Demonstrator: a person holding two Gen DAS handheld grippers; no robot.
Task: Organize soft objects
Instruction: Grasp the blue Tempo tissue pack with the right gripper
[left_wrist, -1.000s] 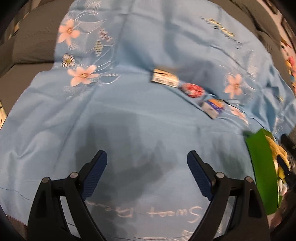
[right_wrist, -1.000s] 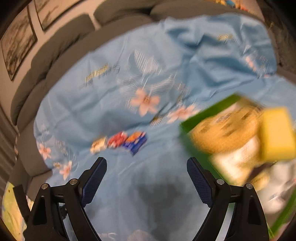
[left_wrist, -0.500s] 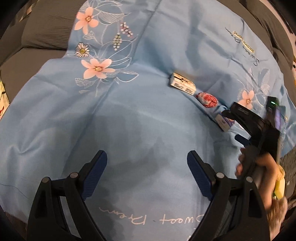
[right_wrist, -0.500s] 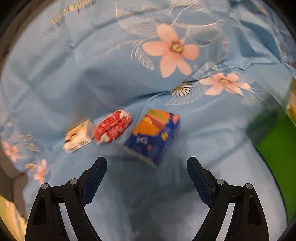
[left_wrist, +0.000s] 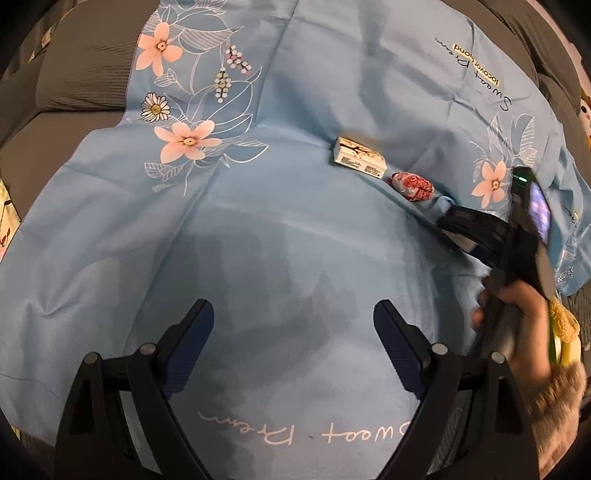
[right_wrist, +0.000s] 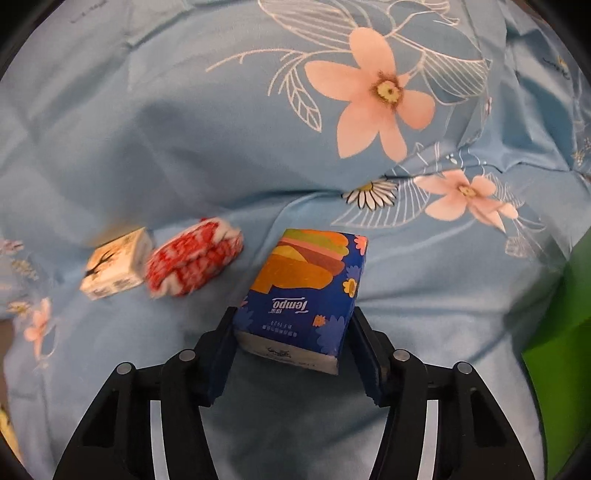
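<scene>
A pale blue flowered sheet (right_wrist: 184, 129) is spread over a grey sofa (left_wrist: 81, 62) and takes up nearly everything in sight. At the far right of the right wrist view a bright green container (right_wrist: 561, 306) edges in, near the things but not touching them. On the sheet three small soft packs lie in a loose row: a blue tissue pack (right_wrist: 306, 295) printed with orange shapes, a red-and-white bundle (right_wrist: 194, 264) just beside it, and a cream tissue pack (right_wrist: 114, 267) touching the bundle on its far side.

The right gripper (right_wrist: 291, 343) has just been closing — its jaws now flank the near end of the blue tissue pack, right up against its sides, though I cannot tell whether they are pressing yet. The pack lies on the sheet, not lifted. The left gripper (left_wrist: 293, 343) hangs over bare sheet with its jaws wide apart and nothing between them.

To do this pickup well, I would close gently and squarely — the pack sits a little askew between the jaws, and a soft pack will buckle or twist out if pinched hard at one corner. Lift straight up, clear of the red-and-white bundle, before swinging toward the green container, which looks the likely place for it.
</scene>
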